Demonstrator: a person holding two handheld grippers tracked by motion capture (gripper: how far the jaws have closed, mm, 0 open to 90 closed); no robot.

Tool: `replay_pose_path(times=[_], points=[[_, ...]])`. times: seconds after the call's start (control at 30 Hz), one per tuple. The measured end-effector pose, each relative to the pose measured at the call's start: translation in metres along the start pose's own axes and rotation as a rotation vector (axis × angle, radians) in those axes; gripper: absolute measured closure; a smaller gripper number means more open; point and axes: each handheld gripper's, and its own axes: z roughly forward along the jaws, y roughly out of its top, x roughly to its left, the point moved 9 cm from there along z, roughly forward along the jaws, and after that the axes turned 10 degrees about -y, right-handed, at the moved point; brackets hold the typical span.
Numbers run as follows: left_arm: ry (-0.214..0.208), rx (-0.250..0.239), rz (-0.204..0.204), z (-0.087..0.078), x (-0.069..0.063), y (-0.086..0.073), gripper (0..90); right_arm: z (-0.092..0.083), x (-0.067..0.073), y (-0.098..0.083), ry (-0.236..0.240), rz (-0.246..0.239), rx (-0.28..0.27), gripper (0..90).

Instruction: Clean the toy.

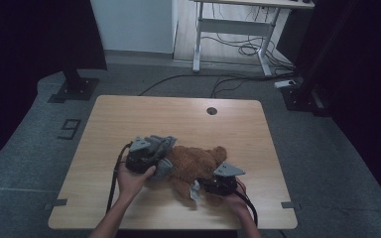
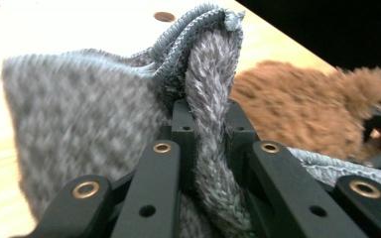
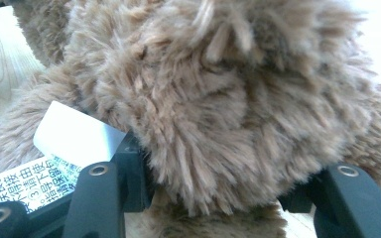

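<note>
A brown plush bear lies on its side near the front of the pale wood-grain table, a round hole in the tabletop well behind it. Its fur is long, shaggy and matted into tufts, as the right gripper view shows close up.

The left gripper sits at the bear's left end, its black jaws clamped tight on a fold of grey knitted cloth. The cloth is soft and fuzzy, flecked light and dark, with a ribbed, corded hem curling over the top. It bunches in a broad flap to one side of the jaws and drapes against the bear.

The right gripper is at the bear's lower front edge, and its jaws are pressed into a rounded, thick furry limb that bulges between them. A smooth white fabric label, printed with small dark characters, sticks out of the fur beside one jaw, folded over at its tip
</note>
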Motion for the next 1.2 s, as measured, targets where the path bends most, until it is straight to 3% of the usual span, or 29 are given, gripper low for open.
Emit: replay_pose_path(times=[0.1, 0.17, 0.27, 0.33, 0.43, 0.5, 0.6, 0.73, 0.87, 0.93, 1.07, 1.2], points=[[0.044, -0.001, -0.026, -0.014, 0.021, -0.008, 79.5, 0.0, 0.0, 0.0, 0.0, 0.001, 0.0, 43.5], [0.078, 0.024, -0.045, -0.017, 0.035, -0.019, 79.7, 0.0, 0.0, 0.0, 0.002, 0.003, 0.0, 43.7], [0.092, 0.068, -0.094, -0.015, 0.052, -0.043, 79.8, 0.0, -0.001, -0.001, 0.007, 0.014, 0.0, 44.0], [0.081, 0.085, -0.126, -0.011, 0.057, -0.055, 79.7, 0.001, -0.001, -0.001, 0.012, 0.021, -0.001, 44.3], [0.097, 0.125, -0.132, -0.006, 0.062, -0.067, 79.6, 0.001, -0.002, -0.001, 0.017, 0.03, -0.003, 44.4], [0.089, 0.119, -0.141, -0.007, 0.063, -0.066, 79.6, 0.001, -0.002, -0.001, 0.018, 0.031, -0.003, 44.4], [0.089, 0.097, -0.111, -0.015, 0.057, -0.051, 79.6, 0.001, -0.002, -0.001, 0.019, 0.041, -0.004, 44.3], [0.062, 0.026, -0.047, -0.024, 0.034, -0.016, 79.6, 0.002, -0.003, -0.001, 0.021, 0.043, -0.006, 44.3], [-0.015, 0.0, 0.034, -0.012, -0.01, 0.017, 79.6, 0.002, -0.003, -0.001, 0.015, 0.042, -0.004, 44.3], [-0.066, -0.002, 0.07, 0.003, -0.035, 0.029, 79.6, 0.002, -0.003, -0.001, 0.015, 0.041, -0.004, 44.3], [-0.126, 0.027, 0.142, 0.041, -0.082, 0.043, 79.6, 0.002, -0.003, -0.001, 0.017, 0.041, -0.003, 44.3], [-0.153, 0.099, 0.175, 0.085, -0.113, 0.045, 79.6, 0.002, -0.003, -0.001, 0.011, 0.032, -0.006, 44.2]])
